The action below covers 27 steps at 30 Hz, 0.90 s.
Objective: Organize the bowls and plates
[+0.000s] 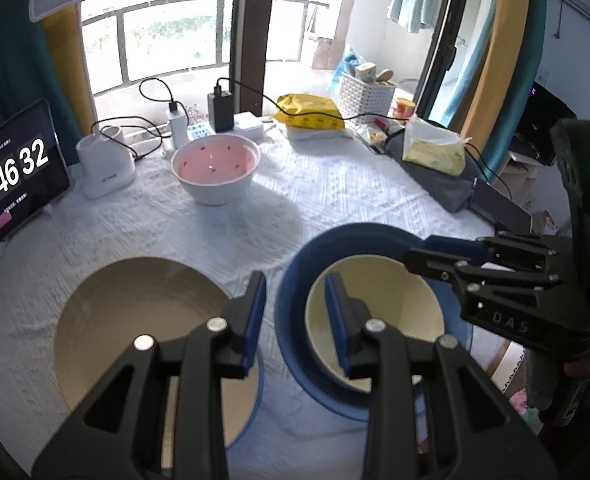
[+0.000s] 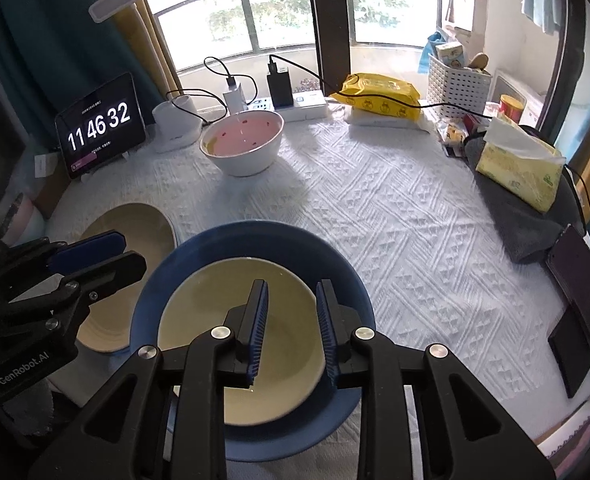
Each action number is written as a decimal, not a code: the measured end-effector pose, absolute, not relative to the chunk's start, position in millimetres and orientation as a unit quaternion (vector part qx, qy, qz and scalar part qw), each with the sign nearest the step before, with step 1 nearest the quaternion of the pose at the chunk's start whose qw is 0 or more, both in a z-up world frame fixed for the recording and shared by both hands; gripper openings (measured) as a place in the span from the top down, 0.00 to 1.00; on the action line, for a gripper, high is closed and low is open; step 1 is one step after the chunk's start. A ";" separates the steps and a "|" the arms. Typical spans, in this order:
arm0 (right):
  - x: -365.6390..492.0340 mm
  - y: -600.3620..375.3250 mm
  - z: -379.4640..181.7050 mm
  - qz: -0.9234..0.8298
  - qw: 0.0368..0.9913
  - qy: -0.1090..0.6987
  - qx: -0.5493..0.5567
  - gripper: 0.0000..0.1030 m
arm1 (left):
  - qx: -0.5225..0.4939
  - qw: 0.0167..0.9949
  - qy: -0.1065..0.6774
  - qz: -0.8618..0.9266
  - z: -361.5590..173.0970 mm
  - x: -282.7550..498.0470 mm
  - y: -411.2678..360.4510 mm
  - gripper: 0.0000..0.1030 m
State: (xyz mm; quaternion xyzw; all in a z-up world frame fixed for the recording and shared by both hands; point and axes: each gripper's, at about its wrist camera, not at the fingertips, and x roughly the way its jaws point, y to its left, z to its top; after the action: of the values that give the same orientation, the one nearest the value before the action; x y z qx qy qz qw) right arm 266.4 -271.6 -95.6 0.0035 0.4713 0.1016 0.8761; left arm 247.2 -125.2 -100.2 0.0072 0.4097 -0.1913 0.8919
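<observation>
Step in hand: my judgement is that I am nesting the dishes into one stack, and the cream bowl (image 2: 239,344) inside the blue bowl (image 2: 199,276) is the stack so far

My right gripper (image 2: 291,324): it hovers over the cream bowl's hollow, jaws partly open with a clear gap between the ribbed blue pads (image 2: 257,320), and nothing is in them

My left gripper (image 1: 297,320): jaws partly open too and empty, hanging over the strip of tablecloth (image 2: 395,216) between the tan plate (image 1: 143,328) and the blue bowl; its right pad shows against the cream bowl's near wall, but I cannot tell whether it touches

Where the dishes are: the tan plate lies flat on the near left of the table, just beside the blue bowl; the pink bowl (image 1: 215,164) stands well apart at the far side, near the white cup holder (image 1: 103,164) and the chargers

How I would do it well: take one dish at a time by the rim, one pad inside and one outside, and close firmly, since glazed rims are likely slippery

Order: the plate is the widest, so I would make it the base and set the nested bowls on it, then bring the pink bowl over

Watch for: my two grippers are near each other over the blue bowl, so I should move one and keep the other back

Also: the cables (image 1: 155,92) lie just behind the pink bowl, so lift it straight up before drawing it toward me
</observation>
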 end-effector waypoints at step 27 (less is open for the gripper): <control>314.2 -260.0 -92.7 0.126 0.876 0.466 -0.006 0.64 | -0.023 0.899 0.407 -0.161 -96.9 295.7 -106.4 0.56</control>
State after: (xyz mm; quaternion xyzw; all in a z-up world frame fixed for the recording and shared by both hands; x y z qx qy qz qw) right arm 314.2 -260.0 -92.7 -0.0057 0.4657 0.1258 0.8760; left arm 295.7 -106.4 -96.9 -0.0228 0.4069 -0.1614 0.8988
